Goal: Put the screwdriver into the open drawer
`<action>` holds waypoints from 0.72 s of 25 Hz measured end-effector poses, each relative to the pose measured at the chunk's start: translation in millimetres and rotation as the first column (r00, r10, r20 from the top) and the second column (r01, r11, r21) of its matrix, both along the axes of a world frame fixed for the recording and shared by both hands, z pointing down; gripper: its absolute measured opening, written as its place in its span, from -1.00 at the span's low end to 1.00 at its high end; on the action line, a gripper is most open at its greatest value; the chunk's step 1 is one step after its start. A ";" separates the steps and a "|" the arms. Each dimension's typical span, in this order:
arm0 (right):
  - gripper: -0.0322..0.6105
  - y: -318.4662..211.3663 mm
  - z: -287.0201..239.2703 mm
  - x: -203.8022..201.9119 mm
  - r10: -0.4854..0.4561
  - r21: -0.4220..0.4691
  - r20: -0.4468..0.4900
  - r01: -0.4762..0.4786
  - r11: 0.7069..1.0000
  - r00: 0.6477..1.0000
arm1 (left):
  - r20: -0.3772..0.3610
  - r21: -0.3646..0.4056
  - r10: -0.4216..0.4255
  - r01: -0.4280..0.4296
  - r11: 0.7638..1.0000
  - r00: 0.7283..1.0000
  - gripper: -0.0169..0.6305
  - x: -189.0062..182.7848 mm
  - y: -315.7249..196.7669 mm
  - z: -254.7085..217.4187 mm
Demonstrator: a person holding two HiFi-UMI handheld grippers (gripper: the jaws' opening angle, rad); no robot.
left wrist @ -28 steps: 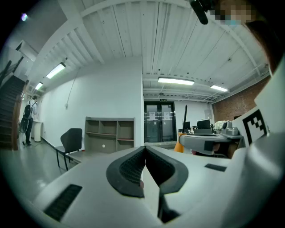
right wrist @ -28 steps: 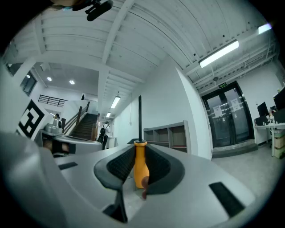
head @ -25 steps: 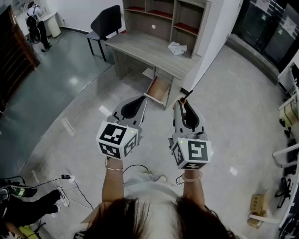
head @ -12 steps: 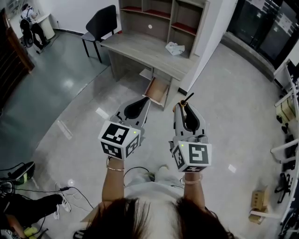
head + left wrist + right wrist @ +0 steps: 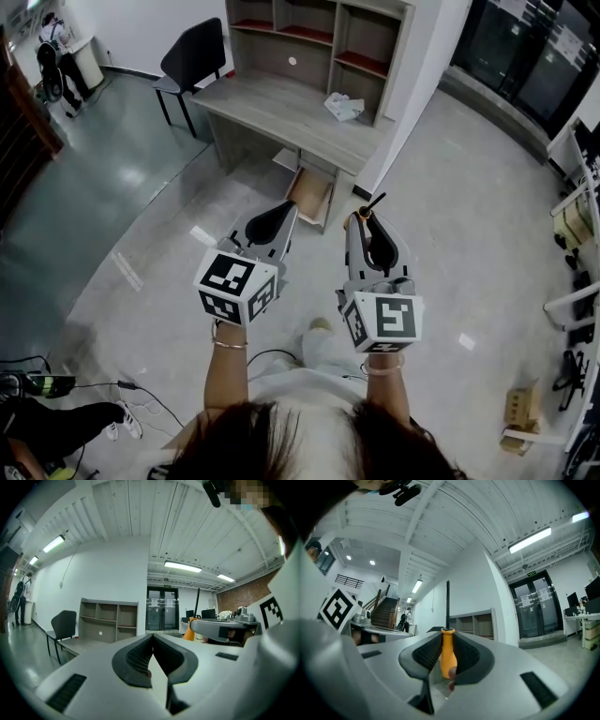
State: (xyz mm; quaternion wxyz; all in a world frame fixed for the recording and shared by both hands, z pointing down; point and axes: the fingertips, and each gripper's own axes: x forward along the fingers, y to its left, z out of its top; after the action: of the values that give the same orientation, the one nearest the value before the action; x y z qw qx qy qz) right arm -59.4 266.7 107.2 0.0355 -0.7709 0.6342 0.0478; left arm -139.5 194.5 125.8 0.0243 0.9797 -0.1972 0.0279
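My right gripper (image 5: 361, 217) (image 5: 447, 641) is shut on a screwdriver (image 5: 447, 653) with an orange handle; its black shaft (image 5: 375, 202) sticks up and forward past the jaw tips. My left gripper (image 5: 284, 212) (image 5: 152, 639) is shut with nothing between its jaws. Both are held side by side at chest height, above the floor. Ahead and below, the open drawer (image 5: 311, 194) hangs out of the wooden desk (image 5: 281, 113), showing its reddish-brown inside. The drawer lies just beyond the left gripper's tips in the head view.
A shelf unit (image 5: 314, 47) stands on the desk's back, with crumpled paper (image 5: 343, 107) on the desktop. A black chair (image 5: 187, 58) sits at the desk's left. A white wall corner (image 5: 422, 84) stands right of the desk. Cables (image 5: 141, 394) lie on the floor near the person's feet.
The desk and drawer have shifted slightly left and nearer in the head view as the person steps closer. Both grippers keep their pose; the screwdriver stays held.
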 end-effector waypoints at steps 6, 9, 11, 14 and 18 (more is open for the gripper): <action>-0.63 -20.5 -1.2 36.4 0.002 0.011 0.008 -0.002 1.000 1.000 | 0.004 0.001 0.005 -0.005 1.000 1.000 -0.90 38.5 -21.4 -2.4; -0.63 -33.2 -0.2 56.4 -0.004 0.018 0.015 0.003 1.000 1.000 | 0.018 -0.001 0.004 -0.004 1.000 1.000 -0.90 60.2 -33.7 2.1; -0.63 -42.2 0.7 68.9 -0.011 0.017 0.020 0.011 1.000 1.000 | 0.024 -0.003 0.001 -0.001 1.000 1.000 -0.90 73.6 -41.8 3.8; -0.63 -55.1 2.5 86.6 -0.026 0.016 0.027 0.025 1.000 0.999 | 0.023 -0.006 -0.014 0.014 1.000 1.000 -0.90 90.0 -52.9 4.3; -0.63 -70.0 7.2 108.2 -0.059 0.009 0.037 0.059 0.998 0.998 | 0.025 -0.021 -0.049 0.049 0.999 0.998 -0.90 107.5 -65.9 9.1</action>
State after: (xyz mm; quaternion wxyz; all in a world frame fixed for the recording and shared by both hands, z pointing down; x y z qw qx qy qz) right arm 48.9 196.8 114.4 0.0517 -0.7525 0.6556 0.0349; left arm -32.0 128.6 135.0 0.0331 0.9738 -0.2212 0.0415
